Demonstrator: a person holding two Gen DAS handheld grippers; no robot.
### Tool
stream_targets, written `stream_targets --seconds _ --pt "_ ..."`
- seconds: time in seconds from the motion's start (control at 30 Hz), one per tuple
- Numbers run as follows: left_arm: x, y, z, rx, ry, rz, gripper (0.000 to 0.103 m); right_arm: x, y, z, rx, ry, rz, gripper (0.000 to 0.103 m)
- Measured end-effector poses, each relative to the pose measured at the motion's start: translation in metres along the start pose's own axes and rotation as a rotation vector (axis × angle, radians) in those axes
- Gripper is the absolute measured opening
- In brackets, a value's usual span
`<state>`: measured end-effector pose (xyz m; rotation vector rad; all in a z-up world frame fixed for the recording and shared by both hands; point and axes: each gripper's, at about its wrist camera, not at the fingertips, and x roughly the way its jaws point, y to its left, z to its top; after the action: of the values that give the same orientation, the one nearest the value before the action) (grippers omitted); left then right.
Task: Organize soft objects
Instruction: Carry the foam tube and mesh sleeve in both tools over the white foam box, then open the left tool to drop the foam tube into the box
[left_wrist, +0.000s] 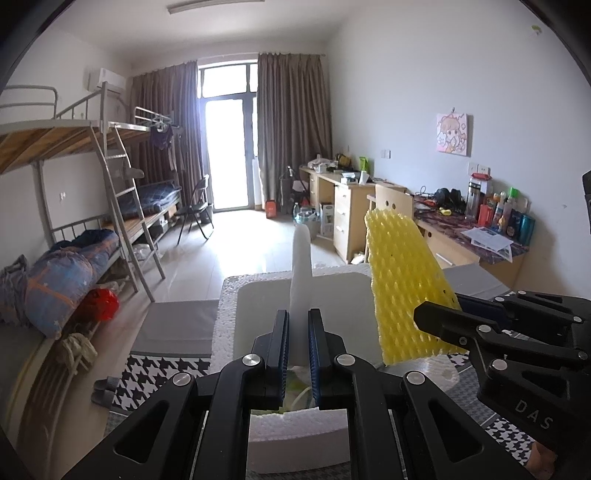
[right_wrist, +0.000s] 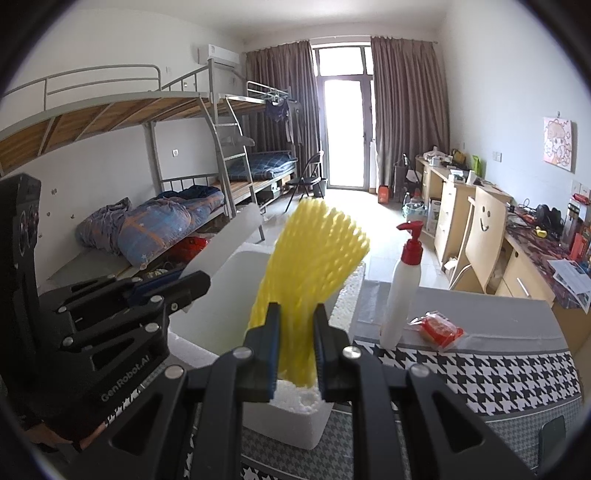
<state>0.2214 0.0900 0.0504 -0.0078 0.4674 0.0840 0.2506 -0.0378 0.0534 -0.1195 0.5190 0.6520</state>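
Your left gripper (left_wrist: 298, 347) pinches a light, floppy white foam sheet (left_wrist: 301, 266); your right gripper (right_wrist: 295, 350) squeezes a springy yellow foam mesh sleeve (right_wrist: 314, 254) at its base, over the white polystyrene box (right_wrist: 295, 417).

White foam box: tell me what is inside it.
The foam box shows only bare white walls. Both tongs hold their pieces above it: yellow foam net, white foam sheet. These and the tongs cover its floor.

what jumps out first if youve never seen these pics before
The bright yellow foam net, pinched upright in the right claw over the white foam box. Beside it, the left claw grips a white foam sheet over the same box. To the right, a red-capped pump bottle stands on the table.
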Motion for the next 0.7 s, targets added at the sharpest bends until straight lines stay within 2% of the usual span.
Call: stream_targets --seconds 0.5,0.57,0.6,0.67,0.7 --pt "0.025 -0.003 -0.003 0.009 0.062 -0.033 0.011 0.010 0.001 0.002 -0.003 0.018 -0.013 0.020" --pt "0.026 -0.001 -0.004 0.008 0.071 -0.042 0.014 0.011 0.001 0.001 -0.003 0.021 -0.016 0.020" --pt "0.027 -0.001 -0.004 0.008 0.076 -0.043 0.019 0.012 0.000 0.001 -0.002 0.021 -0.018 0.020" --pt "0.027 0.000 -0.004 0.007 0.076 -0.025 0.034 0.013 0.000 0.002 -0.001 0.023 -0.020 0.020" --pt "0.026 0.001 -0.003 0.004 0.069 -0.012 0.052 0.013 0.000 0.002 -0.001 0.023 -0.022 0.020"
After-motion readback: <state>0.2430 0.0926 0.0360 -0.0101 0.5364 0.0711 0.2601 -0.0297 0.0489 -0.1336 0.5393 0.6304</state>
